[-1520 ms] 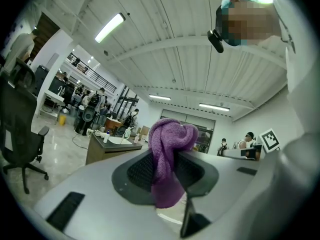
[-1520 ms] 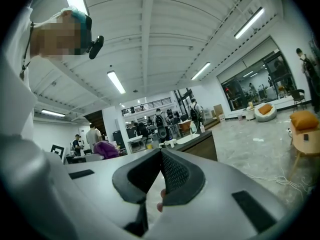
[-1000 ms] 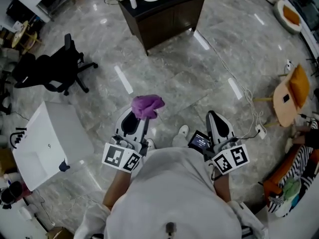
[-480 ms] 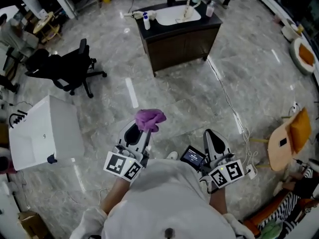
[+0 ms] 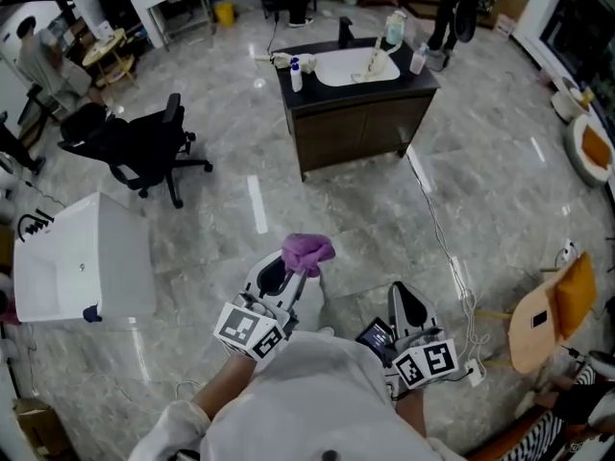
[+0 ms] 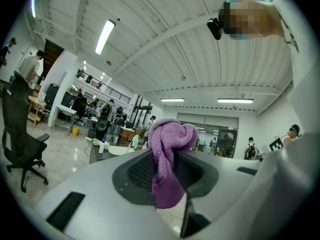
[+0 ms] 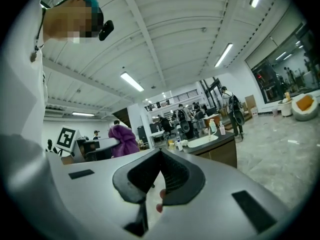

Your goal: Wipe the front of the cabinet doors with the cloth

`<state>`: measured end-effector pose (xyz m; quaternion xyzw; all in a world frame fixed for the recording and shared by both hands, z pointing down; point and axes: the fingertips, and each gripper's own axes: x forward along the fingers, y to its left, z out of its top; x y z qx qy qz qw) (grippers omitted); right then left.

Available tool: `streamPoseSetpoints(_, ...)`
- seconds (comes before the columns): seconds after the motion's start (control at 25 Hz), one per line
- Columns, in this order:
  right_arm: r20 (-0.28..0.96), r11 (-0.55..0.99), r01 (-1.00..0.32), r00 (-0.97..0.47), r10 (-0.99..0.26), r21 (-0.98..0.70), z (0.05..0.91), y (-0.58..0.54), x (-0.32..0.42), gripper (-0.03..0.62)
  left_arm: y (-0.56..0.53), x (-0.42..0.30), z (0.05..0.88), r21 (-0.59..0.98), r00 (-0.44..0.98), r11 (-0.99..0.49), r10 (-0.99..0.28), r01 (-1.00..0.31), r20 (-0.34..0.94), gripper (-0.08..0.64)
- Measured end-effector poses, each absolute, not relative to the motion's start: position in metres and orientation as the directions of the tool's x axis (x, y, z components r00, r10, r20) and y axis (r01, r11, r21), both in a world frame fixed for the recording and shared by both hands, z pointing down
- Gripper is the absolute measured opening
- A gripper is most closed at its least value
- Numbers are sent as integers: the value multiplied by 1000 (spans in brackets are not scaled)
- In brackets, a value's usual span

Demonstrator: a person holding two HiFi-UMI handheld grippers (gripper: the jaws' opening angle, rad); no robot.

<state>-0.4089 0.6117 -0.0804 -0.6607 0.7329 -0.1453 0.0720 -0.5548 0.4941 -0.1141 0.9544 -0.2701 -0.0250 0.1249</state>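
the jaws of the left gripper [image 6: 167,176] are clamped on the purple cloth [image 6: 170,144], which is pinched between them, bunches into a rounded wad above their tips and hangs as a flap below. the jaws of the right gripper [image 7: 159,176] are together with nothing held between them. in the head view both grippers are held low in front of the person's body, side by side and apart. the cloth sticks out ahead of the left one, and a small lit screen [image 5: 376,334] sits beside the right one. beneath them lies a grey marble floor [image 5: 365,209]. the dark wooden cabinet [image 5: 357,131] stands well apart from the grippers, ahead across the floor, with its doors facing the person, and the cloth is not touching it. its dark top carries a white sink basin [image 5: 354,65] and a few bottles [image 5: 296,73]. a black office chair [image 5: 144,147] stands left of the cabinet, and a white box-like unit [image 5: 86,257] sits nearer on the left. on the right a cable [image 5: 437,221] runs along the floor toward a wooden chair [image 5: 548,305] with an orange cushion.
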Motion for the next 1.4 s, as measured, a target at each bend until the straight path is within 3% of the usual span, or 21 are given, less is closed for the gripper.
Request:
streamPoseSetpoints(0.32, 120, 30, -960, -65, -991, -277, -77, 554, -365, 28, 425, -511, -87, 327, 864, -810, -501, -487, 48, 101)
streamPoseSetpoints(1.08, 91, -28, -952, 0, -996, -304, -104, 383, -269, 28, 242, -419, -115, 277, 885, -853, -465, -442, -20, 103)
streamPoseSetpoints(1.4, 86, 50, -948, -81, -993, -314, -96, 344, -232, 28, 216, -387, -104, 306, 847, -804, -532, -509, 12, 103)
